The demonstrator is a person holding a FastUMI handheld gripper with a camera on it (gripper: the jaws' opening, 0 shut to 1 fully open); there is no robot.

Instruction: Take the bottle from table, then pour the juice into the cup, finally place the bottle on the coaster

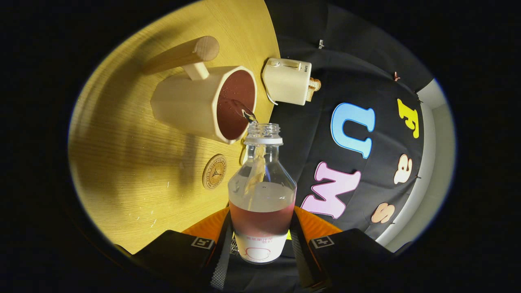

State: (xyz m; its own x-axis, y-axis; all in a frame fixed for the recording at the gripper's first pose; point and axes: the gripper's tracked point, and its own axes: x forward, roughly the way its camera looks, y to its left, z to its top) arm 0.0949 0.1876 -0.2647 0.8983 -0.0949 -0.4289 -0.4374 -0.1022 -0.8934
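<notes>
With the hand-held gripper (260, 248) pinching the clear plastic bottle of red juice (262, 191), tilted over the pale wooden cup (191, 103) on the counter (122, 171), tip slowly, keep the thin stream inside the rim, then move to the round wooden coaster (214, 171).

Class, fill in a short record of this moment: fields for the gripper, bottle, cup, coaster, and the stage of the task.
gripper: gripper with jaws shut on the bottle
bottle: bottle uncapped, tipped towards the cup, part full of reddish juice
cup: cup with a wooden handle, on the table, holding juice
stream: thin stream from bottle mouth into cup
coaster: coaster bare, on the table beside the cup
stage: pouring; bottle not yet placed
</notes>
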